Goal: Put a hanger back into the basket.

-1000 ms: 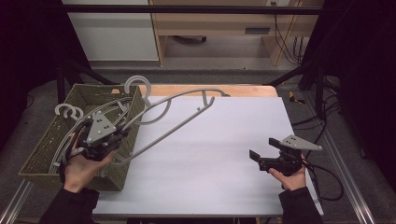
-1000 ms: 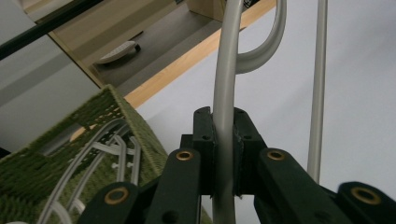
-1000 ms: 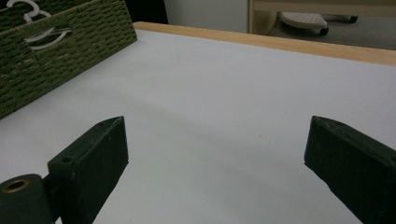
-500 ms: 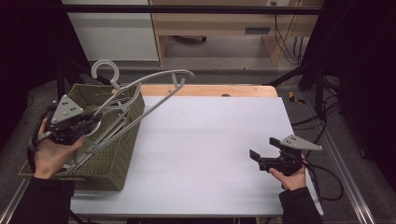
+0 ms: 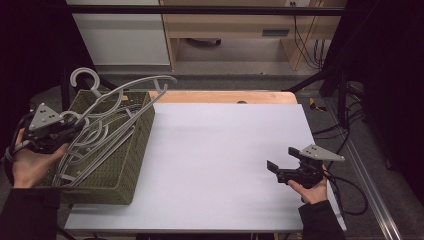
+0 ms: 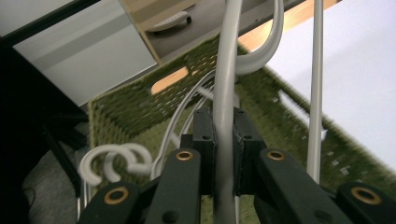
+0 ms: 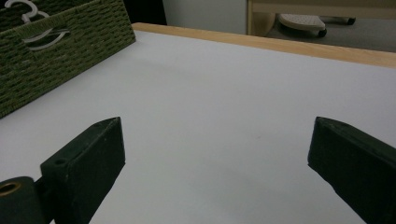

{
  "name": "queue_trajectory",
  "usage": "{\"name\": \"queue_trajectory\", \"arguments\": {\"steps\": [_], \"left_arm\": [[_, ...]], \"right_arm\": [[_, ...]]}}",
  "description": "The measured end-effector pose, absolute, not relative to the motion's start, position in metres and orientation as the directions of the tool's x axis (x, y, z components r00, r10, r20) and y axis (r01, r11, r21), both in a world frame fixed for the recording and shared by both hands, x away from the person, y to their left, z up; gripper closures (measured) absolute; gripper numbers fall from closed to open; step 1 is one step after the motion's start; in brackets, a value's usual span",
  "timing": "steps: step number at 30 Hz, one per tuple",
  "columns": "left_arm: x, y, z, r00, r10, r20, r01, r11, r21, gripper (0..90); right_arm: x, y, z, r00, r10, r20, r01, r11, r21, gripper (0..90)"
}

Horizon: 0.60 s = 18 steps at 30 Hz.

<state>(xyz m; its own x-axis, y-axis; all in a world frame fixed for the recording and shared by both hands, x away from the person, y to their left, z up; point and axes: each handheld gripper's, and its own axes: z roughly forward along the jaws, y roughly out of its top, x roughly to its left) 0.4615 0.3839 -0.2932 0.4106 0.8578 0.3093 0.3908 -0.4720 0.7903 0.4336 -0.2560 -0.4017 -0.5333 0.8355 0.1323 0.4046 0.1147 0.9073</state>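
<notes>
An olive woven basket (image 5: 131, 165) stands on the table's left side with several white plastic hangers in it. My left gripper (image 5: 67, 131) is over the basket's left edge, shut on a white hanger (image 5: 127, 87) that slants up and to the right above the basket. In the left gripper view the hanger's bar (image 6: 225, 84) runs up between the two pads (image 6: 203, 140), which press on it, and the basket wall (image 6: 135, 105) lies behind. My right gripper (image 5: 274, 170) rests low near the table's right front, open and with nothing in it. Its fingers (image 7: 88, 158) stand wide apart over the white tabletop.
The white tabletop (image 5: 225, 150) spans the middle between the two hands, with a wooden strip (image 5: 225, 96) along its far edge. In the right gripper view the basket (image 7: 51, 51) sits at the upper left. A white cabinet (image 5: 120, 35) and shelving stand beyond the table.
My left gripper has carried the hanger leftward, off the tabletop and over the basket, and the hanger now hangs lower over the basket. The right gripper has stayed still.
</notes>
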Motion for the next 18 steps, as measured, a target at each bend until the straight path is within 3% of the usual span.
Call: {"name": "queue_trajectory", "arguments": {"steps": [18], "left_arm": [[0.470, 0.430, -0.322, 0.360, 0.887, 0.289, 0.470, -0.440, 0.765, 82.4]], "right_arm": [[0.433, -0.256, -0.402, -0.536, 0.835, 0.127, 0.398, 0.117, 0.910, 3.1]]}}
